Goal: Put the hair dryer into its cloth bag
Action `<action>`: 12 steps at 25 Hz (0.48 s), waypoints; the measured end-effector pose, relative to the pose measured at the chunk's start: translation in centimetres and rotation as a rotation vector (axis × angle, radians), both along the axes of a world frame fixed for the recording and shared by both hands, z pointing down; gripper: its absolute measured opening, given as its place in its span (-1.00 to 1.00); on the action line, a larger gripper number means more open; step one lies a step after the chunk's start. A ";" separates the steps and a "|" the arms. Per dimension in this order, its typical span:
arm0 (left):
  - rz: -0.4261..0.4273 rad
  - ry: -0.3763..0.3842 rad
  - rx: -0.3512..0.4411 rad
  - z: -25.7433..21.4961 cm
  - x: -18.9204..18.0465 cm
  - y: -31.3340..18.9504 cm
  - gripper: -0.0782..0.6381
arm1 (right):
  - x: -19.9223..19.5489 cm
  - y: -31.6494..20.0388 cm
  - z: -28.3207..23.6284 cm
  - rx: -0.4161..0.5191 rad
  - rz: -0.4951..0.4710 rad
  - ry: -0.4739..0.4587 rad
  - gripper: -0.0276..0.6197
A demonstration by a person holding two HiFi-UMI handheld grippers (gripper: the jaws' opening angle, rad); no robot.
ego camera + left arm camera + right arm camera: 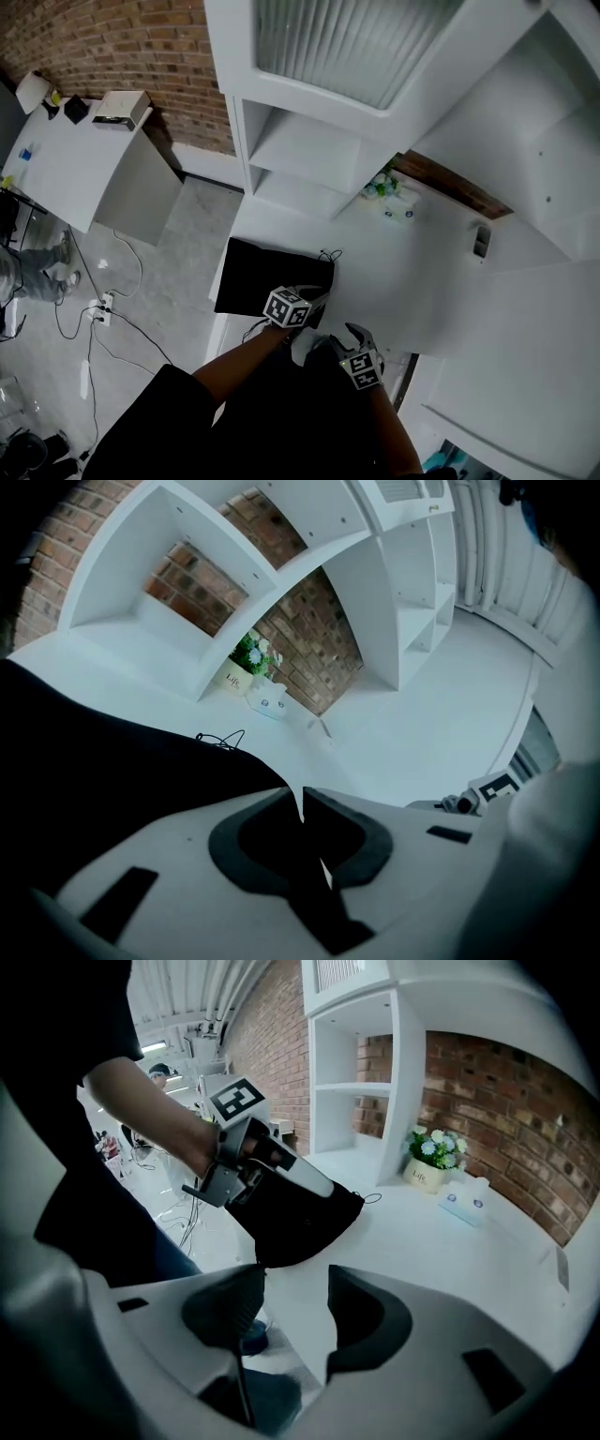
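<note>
One black cloth bag [267, 272] lies at the near left corner of the white tabletop [422, 272], one end past the edge. The left tongs [301, 799] are clamped on its cloth. The right tongs [295, 1283] stand open and empty, just beside. The hair dryer cannot be made out. One small flower pot [379, 186] and one small white box [401, 208] stand near the back shelves; the tabletop between them and the bag is bare.
</note>
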State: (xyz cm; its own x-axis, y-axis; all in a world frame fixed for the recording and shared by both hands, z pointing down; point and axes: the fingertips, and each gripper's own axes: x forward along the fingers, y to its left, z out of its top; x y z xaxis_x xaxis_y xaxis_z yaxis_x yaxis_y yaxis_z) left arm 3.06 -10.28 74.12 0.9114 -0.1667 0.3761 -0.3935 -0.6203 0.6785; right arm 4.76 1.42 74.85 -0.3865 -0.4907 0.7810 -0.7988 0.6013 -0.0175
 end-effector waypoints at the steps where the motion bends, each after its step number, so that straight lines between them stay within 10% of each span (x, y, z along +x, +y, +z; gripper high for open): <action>1: -0.008 0.000 0.012 -0.2 0.0 0.2 -0.69 | -0.1 0.4 -0.2 0.005 -0.015 0.000 -0.22; 12: -0.214 0.050 0.165 -6.8 -1.4 5.6 -0.37 | 2.8 1.0 -8.3 0.176 0.114 -0.255 -0.22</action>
State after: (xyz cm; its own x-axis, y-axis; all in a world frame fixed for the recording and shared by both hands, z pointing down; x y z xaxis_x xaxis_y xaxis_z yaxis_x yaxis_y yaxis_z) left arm 1.62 -4.71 67.30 0.8656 -0.4129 0.2833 -0.4961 -0.6305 0.5970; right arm 7.59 2.47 66.57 -0.4931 -0.6608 0.5659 -0.8446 0.5195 -0.1293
